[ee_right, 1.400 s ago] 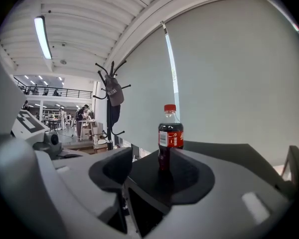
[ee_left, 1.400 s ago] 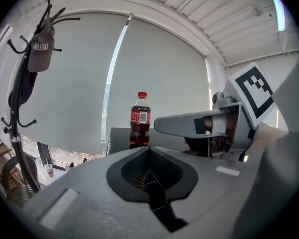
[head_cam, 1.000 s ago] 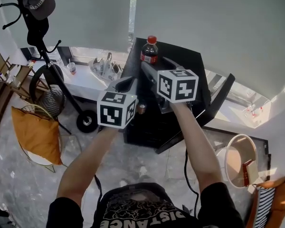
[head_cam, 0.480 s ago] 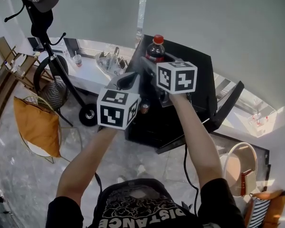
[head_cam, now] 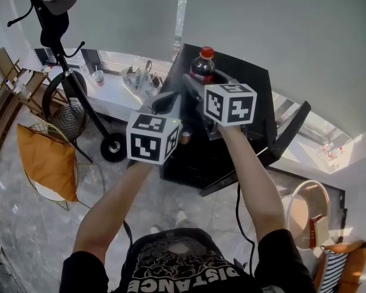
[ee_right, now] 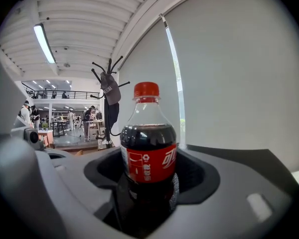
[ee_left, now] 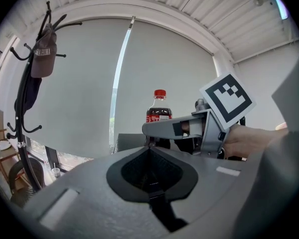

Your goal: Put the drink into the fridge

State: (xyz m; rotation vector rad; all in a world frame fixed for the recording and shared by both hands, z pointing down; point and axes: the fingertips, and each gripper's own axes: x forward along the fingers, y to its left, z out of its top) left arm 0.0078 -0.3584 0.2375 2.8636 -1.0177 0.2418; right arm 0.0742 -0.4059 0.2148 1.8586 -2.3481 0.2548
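Our right tongs [head_cam: 198,84] had just been spreading and stood wide around the cola bottle [ee_right: 148,148], with the pads not pressing on it. The bottle stood upright on top of the black fridge [head_cam: 251,81], red cap up. Our left tongs [ee_left: 150,156] were pressed together and empty, just beside the right ones.

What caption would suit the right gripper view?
Cola bottle stands between the right gripper's jaws, which have just been opening.
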